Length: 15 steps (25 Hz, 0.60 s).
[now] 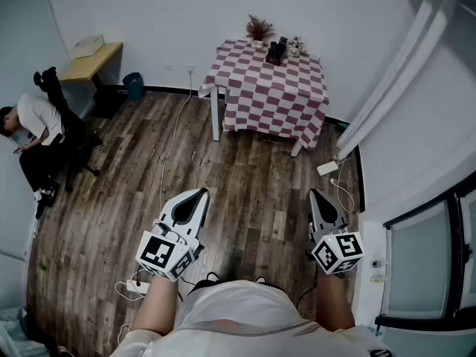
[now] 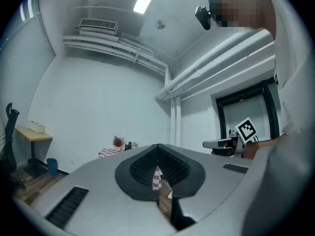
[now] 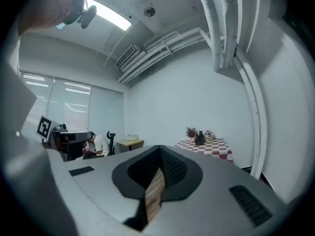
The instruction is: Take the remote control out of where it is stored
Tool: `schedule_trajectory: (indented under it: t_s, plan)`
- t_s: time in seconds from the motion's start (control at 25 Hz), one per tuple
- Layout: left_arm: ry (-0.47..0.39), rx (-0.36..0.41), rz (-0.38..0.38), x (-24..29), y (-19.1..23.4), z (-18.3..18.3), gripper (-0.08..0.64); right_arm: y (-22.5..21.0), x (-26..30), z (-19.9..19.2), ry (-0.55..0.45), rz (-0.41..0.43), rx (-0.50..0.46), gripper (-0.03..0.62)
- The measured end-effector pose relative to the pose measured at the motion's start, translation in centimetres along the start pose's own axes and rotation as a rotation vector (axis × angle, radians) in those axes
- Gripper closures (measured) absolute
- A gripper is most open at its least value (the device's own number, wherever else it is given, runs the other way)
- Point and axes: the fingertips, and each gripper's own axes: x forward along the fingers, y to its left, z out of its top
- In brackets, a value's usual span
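The grey left gripper [image 1: 199, 193] and right gripper [image 1: 313, 194] hang level, jaws pressed together on nothing, well apart from the small dark remote control [image 1: 277, 50] standing upright at the far edge of the red-and-white checked table [image 1: 268, 95].

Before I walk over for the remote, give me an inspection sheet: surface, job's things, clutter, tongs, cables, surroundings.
Surface: checkered table across the room, well away from both tongs.
Job's things: dark holder at the table's far edge; the remote is too small to make out.
Clutter: potted plant and small items beside the holder.
Grippers: left tongs and right tongs shut, empty, held level above the floor.
Cables: white cable crosses the wood floor toward a power strip; second cable and adapter by the right wall.
Surroundings: seated person, desk, blue bin at left.
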Motion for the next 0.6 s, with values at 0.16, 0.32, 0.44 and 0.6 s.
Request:
schedule_trajectory:
  t_s: [0.16,0.32,0.44,0.6]
  plan:
    - [0.006,0.001,0.005,-0.6,0.1,0.0,0.554,0.5,0.1,-0.2,0.004,0.004,-0.007,0.58]
    - [0.005,0.011,0.007,-1.2,0.4,-0.1,0.554,1.1,0.4,-0.3,-0.012,0.004,0.0,0.58]
    - [0.005,0.013,0.032,-1.9,1.2,0.0,0.554,2.0,0.6,0.0,-0.045,0.015,0.03,0.578]
    - [0.005,-0.007,0.06,-2.5,2.8,0.1,0.554,3.3,1.3,0.2,-0.048,0.038,0.036,0.578]
